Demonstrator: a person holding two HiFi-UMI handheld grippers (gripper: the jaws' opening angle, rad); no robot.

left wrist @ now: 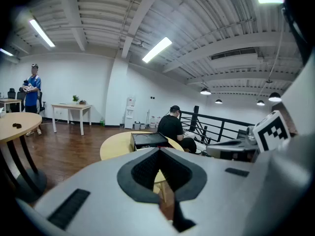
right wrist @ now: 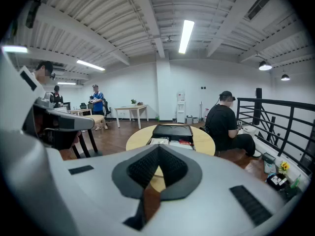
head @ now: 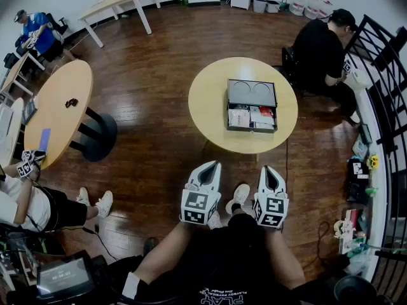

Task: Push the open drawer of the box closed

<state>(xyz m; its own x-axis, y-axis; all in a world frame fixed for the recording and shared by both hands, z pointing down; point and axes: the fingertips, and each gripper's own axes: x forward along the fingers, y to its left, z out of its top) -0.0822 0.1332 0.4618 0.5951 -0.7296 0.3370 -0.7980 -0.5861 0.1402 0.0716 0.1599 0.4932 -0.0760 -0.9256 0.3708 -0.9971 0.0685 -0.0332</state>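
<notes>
Two white handheld tools sit low in the head view, just above the holder's lap. The left gripper (head: 210, 168) and the right gripper (head: 268, 170) are side by side, both aimed forward across the dark wooden floor (head: 152, 138) at a round pale-yellow wooden counter (head: 210, 110). On that counter rests a flat black box (head: 252, 91) whose top shows two round recesses. Its open drawer (head: 252, 117) juts from the side facing the holder, loaded with white packets and something red. Each gripper's own view shows its fingers drawn together at the tips with nothing between them. That posture probably suits the job, since a push needs a blunt closed tip rather than a grasp. Both grippers are well apart from the box, so the task looks not yet begun and the approach to the counter comes first. Because the drawer opens toward the holder, a straight forward press on its front edge should slide it home. The light-looking box may skid across the smooth counter instead, so the other gripper might need to brace its far side. A seated person in black clothes (head: 321, 53) is near the counter's far right edge, beside a black metal railing (head: 388, 75), and is worth keeping clear of during the reach.
</notes>
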